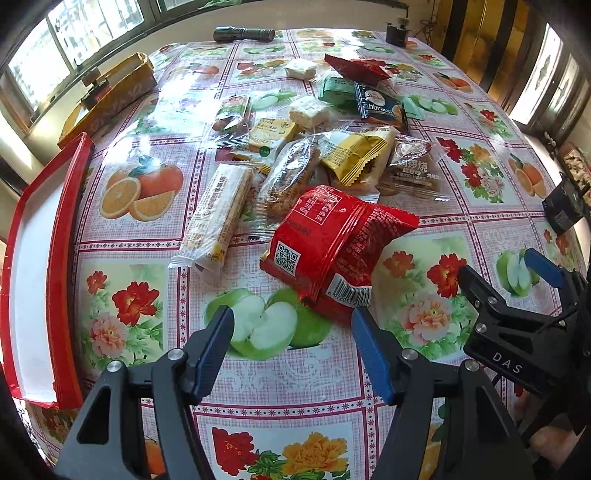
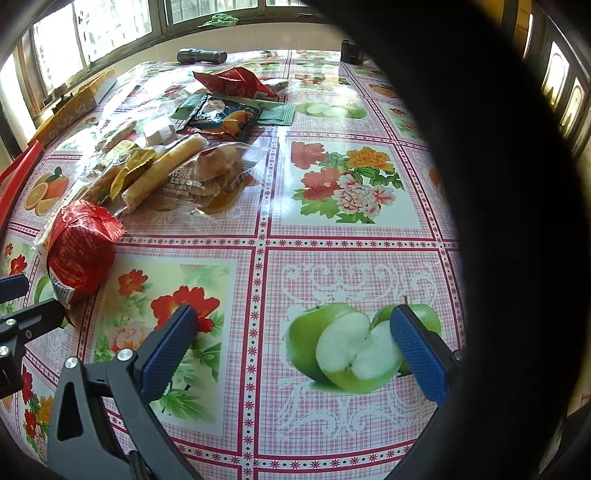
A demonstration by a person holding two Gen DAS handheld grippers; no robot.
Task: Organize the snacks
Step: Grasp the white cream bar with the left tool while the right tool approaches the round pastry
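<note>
Just ahead of the left gripper (image 1: pixel 291 338), whose jaws stood wide apart and empty, lay a red packet (image 1: pixel 332 251), its lower end near the right fingertip. Beyond it the snack pile (image 1: pixel 314 147) spread across the tablecloth (image 1: pixel 424 314). At the left edge sat a red tray (image 1: pixel 62 266), its white floor bare. The right gripper (image 2: pixel 295 339) gaped over the cloth, holding nothing, the packet well to its left.

Flashlight (image 1: pixel 243 34) on floral tablecloth (image 1: pixel 140 236)
</note>
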